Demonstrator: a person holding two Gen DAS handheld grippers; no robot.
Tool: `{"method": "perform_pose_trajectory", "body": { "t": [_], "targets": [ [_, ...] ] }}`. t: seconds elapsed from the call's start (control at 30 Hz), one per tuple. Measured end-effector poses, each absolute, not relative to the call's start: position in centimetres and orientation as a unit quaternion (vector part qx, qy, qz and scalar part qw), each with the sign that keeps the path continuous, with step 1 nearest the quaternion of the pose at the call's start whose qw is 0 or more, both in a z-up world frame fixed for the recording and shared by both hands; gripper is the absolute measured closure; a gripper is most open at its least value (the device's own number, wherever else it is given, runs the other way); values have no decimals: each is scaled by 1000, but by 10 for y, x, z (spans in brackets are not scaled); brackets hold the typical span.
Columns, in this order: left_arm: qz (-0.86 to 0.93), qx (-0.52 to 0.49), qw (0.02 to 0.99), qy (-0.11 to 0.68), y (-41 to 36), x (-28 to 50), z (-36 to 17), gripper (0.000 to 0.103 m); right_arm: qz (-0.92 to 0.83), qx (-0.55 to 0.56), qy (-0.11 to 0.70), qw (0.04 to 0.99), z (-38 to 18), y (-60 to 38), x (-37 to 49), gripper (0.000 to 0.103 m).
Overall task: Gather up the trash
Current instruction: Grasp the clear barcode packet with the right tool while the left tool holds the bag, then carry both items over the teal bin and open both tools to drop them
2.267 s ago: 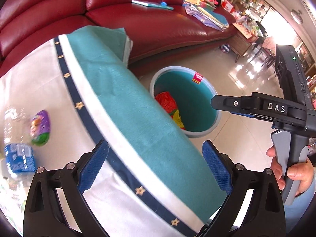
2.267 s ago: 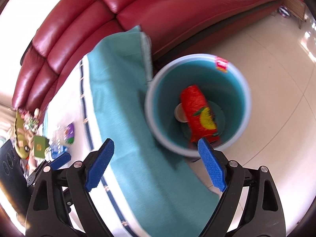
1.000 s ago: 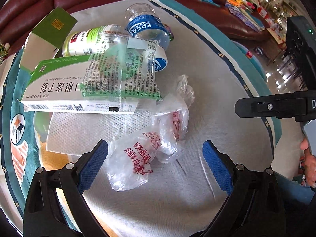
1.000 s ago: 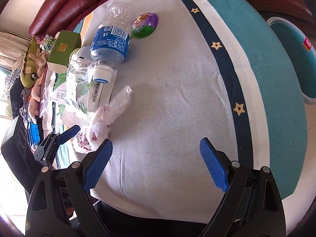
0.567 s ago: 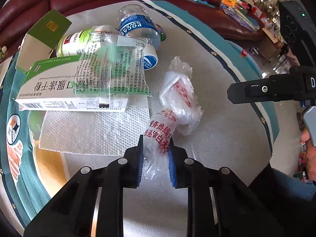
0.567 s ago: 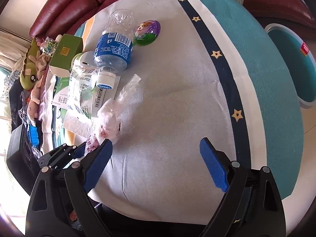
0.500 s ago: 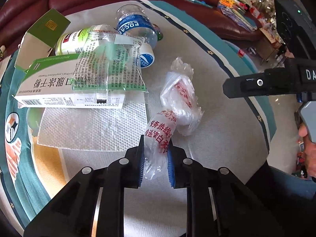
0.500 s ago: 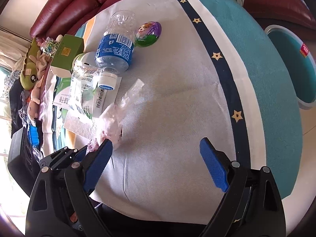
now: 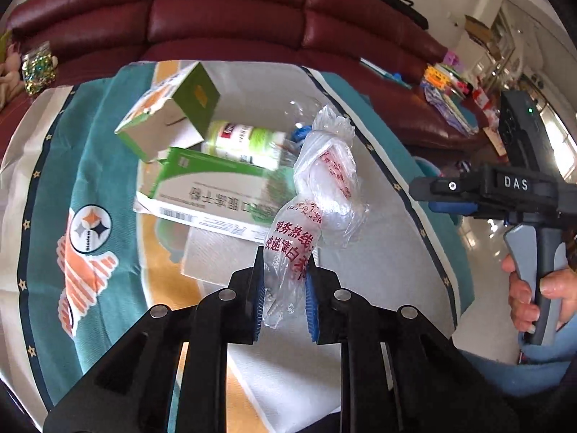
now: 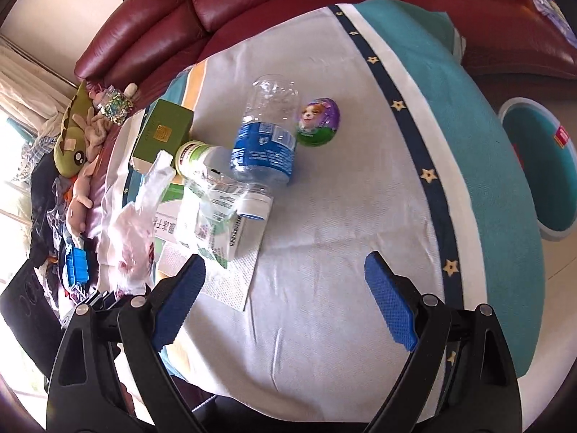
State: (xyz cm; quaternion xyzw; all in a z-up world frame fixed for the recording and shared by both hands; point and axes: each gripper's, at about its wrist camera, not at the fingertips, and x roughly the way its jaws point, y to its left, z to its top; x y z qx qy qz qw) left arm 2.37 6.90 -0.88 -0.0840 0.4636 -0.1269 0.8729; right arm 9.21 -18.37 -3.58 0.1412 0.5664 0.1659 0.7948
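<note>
My left gripper is shut on a crumpled clear plastic bag with red print, lifted off the table; the same plastic bag hangs at the left of the right wrist view. My right gripper stands open above the bare cloth, nothing between its fingers. On the table lie a clear bottle with a blue label, a purple and green toy egg, a white and green jar, a long green and white carton and a small green box. The teal bin stands on the floor at the right.
A paper towel lies under the carton. A red leather sofa runs behind the table. Soft toys and clothes are piled at the left. A person's hand holds the right gripper's handle.
My left gripper closed on the plastic bag and raised it off the table, tilting up toward the sofa. My right gripper rose a little, still open.
</note>
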Motion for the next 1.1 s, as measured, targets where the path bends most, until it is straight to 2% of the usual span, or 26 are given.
{"method": "perform_pose_trajectory", "body": {
  "t": [0.23,0.37,0.5,0.53,0.57,0.67,1.1],
  "targets": [
    [-92,-121,873,463,114,34,-16,83,223,146,589,763,-60,-120,110,19],
    [-86,-123,870,470,122,36,-20,83,232,161,598,750,-72,-106,122,34],
    [-84,-127,866,477,122,39,-25,83,236,157,603,746,-81,-92,129,41],
    [-85,-129,865,478,122,40,-26,83,238,158,603,745,-83,-90,130,47],
    [-87,-130,864,479,121,41,-25,83,241,157,605,743,-85,-88,131,62],
    [-93,-127,863,480,117,47,-25,83,242,141,604,746,-85,-86,128,67],
    [-124,-88,869,470,58,64,-1,83,208,160,553,791,-46,-176,117,67]
  ]
}}
